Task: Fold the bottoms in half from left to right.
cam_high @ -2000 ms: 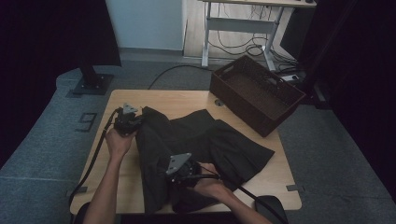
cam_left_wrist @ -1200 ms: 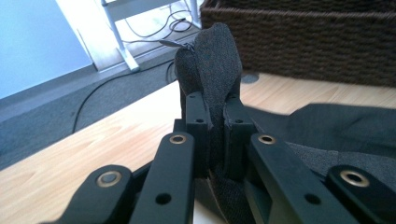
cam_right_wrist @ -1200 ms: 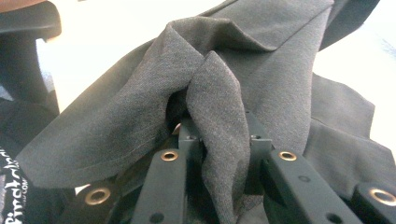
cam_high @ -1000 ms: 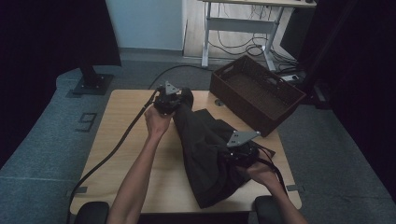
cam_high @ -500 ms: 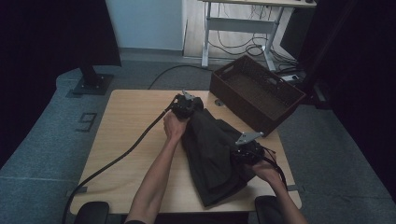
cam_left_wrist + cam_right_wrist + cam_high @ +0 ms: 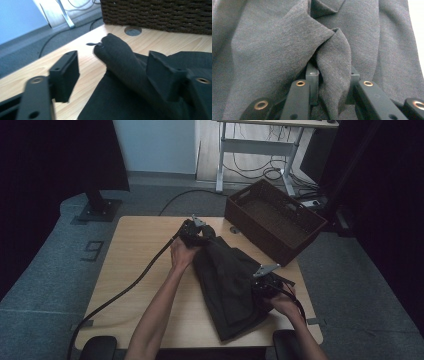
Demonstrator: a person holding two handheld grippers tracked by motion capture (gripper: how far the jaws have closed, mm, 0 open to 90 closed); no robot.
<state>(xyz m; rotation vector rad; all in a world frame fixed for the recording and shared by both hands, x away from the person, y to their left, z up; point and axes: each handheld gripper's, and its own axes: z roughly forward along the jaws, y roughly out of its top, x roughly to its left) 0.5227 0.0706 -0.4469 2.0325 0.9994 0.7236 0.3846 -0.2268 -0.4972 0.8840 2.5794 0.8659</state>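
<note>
Currently a dark garment (image 6: 227, 285) lies folded lengthwise on the wooden worktop (image 6: 135, 265), running from near the far edge down toward the person's side, right of centre. Left tool (image 6: 196, 232) sits at the garment's far end, held by the left hand (image 6: 182, 254); its jaws have just been opening and now stand wide apart. In the left gripper view a rolled fold of the cloth (image 6: 120, 57) lies between the jaws, resting against the right-hand jaw, while the left-hand jaw stands clear of it over bare wood; the pads do not press on the fabric. Right tool (image 6: 264, 285) is at the garment's right edge, nearer the person, held by the right hand (image 6: 285, 302). In the right gripper view a raised pleat of the grey-black fabric (image 6: 332, 75) runs between the two jaws, which are clamped on it. Woven brown basket (image 6: 275, 220) sits on the worktop's far right corner, apart from the garment.
</note>
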